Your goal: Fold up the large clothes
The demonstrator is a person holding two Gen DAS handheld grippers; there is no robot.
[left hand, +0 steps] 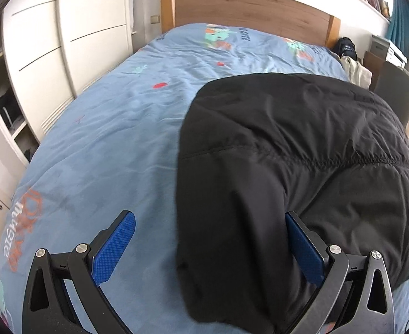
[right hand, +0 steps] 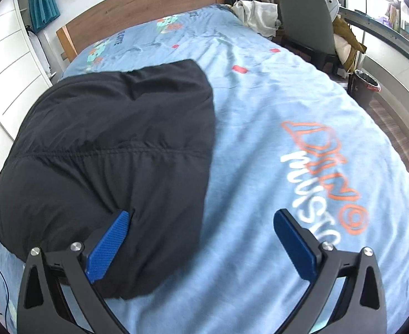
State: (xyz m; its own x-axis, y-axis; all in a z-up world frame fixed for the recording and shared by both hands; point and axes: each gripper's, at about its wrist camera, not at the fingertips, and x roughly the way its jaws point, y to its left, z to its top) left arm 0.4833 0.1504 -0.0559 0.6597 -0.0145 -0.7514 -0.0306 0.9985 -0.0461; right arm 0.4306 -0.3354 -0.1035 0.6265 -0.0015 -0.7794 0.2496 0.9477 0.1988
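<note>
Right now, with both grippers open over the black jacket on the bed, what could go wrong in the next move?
1. The jacket is thick and puffy, so a shallow pinch by the left gripper may catch only the top layer, and the fold could spring open.
2. The right gripper straddles the jacket's edge; closing there might also grab the blue bedspread underneath.
3. The fabric looks slick, so it may slip from the pads when lifted.

- Left gripper [left hand: 210,246]: black angular finger arms with triangular cut-outs, silver round screws, blue cross-hatched pads [left hand: 115,247].
- Right gripper [right hand: 201,243]: same black arms, silver screws, blue textured pads [right hand: 108,247].
</note>
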